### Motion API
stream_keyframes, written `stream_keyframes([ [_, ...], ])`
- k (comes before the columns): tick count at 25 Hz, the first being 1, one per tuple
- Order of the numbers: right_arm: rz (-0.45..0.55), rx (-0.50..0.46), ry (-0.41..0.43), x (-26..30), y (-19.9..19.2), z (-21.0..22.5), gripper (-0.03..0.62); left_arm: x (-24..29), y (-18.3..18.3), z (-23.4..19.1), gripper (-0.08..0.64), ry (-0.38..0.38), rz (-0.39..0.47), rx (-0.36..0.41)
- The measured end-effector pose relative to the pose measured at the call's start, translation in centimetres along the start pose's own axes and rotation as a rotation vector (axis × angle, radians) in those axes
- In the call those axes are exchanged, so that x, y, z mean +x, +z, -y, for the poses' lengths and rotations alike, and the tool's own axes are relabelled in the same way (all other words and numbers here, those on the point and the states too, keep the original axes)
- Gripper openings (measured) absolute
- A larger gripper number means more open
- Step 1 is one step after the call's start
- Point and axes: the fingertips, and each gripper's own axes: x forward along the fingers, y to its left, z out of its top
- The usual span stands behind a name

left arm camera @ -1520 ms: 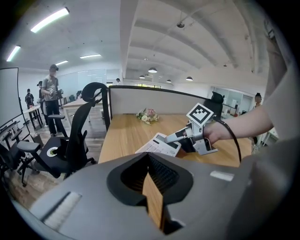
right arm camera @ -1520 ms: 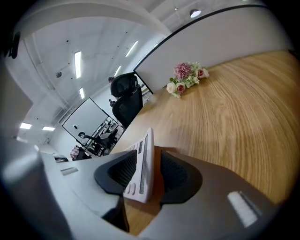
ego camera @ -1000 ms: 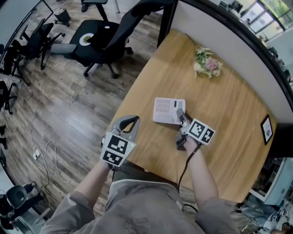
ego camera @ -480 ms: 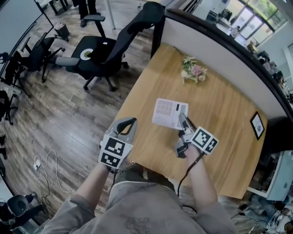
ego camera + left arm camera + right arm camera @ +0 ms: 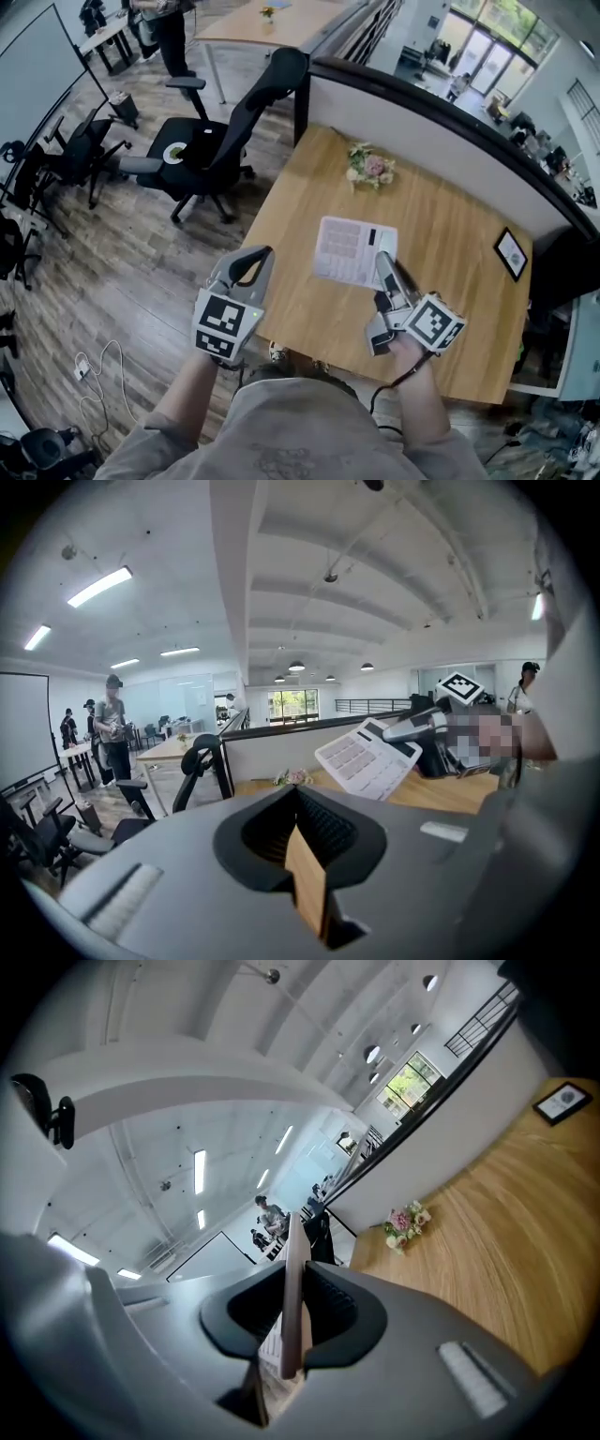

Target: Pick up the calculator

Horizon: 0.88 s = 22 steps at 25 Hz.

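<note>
One calculator (image 5: 352, 251) raised off the table (image 5: 469, 281)
Over the table's middle, toward the front edge, the white calculator is held tilted, clamped edge-on between the right gripper's (image 5: 384, 267) jaws; the left gripper (image 5: 255, 255) is seen pinched closed on nothing by the left edge.

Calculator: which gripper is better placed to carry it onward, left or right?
Right. The right gripper clamps the calculator clear of the table; the left gripper holds nothing.
</note>
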Motion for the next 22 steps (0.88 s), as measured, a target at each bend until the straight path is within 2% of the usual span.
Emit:
stream_keyframes([
  [6, 0.068, 0.005, 0.031, -3.8, 2.1, -3.2, 0.064, -2.0, 3.8, 0.9, 0.002, 0.007, 0.064, 0.085],
  [12, 0.101, 0.053, 0.024, -7.2, 2.3, -3.6, 0.064, -3.5, 4.8, 2.4, 0.002, -0.002, 0.070, 0.148],
  [17, 0.091, 0.085, 0.003, -9.3, 0.4, -3.6, 0.064, -4.7, 4.7, 3.3, 0.002, -0.012, 0.063, 0.151],
  [20, 0.066, 0.031, -0.069, -10.7, -1.6, -2.2, 0.064, -5.2, 4.2, 4.6, 0.002, -0.023, 0.058, 0.160],
  [22, 0.061, 0.013, -0.083, -10.9, -2.0, -1.8, 0.064, -5.2, 4.4, 5.2, 0.002, -0.030, 0.068, 0.167],
])
